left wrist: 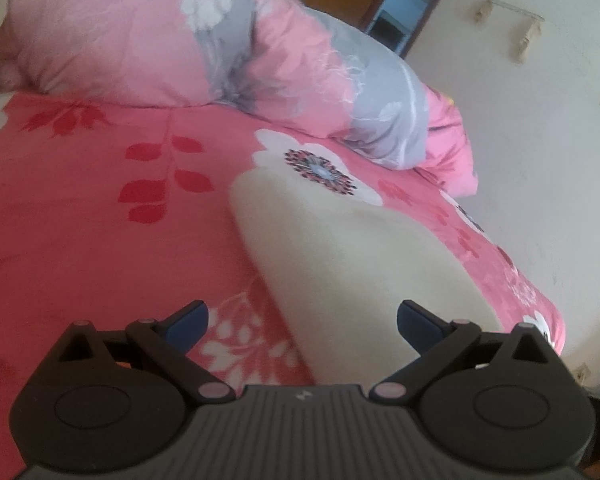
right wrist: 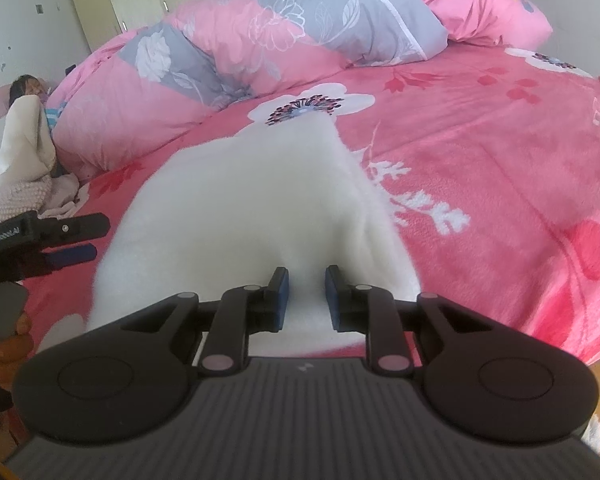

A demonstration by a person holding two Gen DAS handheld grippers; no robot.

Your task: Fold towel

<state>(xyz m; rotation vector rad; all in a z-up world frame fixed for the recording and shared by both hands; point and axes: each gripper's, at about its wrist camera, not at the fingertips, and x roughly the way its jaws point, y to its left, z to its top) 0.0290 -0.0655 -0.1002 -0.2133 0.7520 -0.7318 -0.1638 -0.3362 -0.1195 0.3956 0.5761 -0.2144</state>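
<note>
right wrist view: right gripper (right wrist: 307, 294), jaws narrowly apart, straddles the white towel (right wrist: 252, 200) edge, seemingly not yet pinching. left gripper (left wrist: 302, 322) gapes wide. next: clamp, then fold over.

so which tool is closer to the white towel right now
Right. The right tool has its open jaws over the towel's near edge. The left tool is wide open at the towel's left side, by its edge.

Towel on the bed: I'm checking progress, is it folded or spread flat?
Folded, it seems: the towel lies on the bedsheet as a compact, thick shape with rounded edges. The layers can't be counted.
</note>
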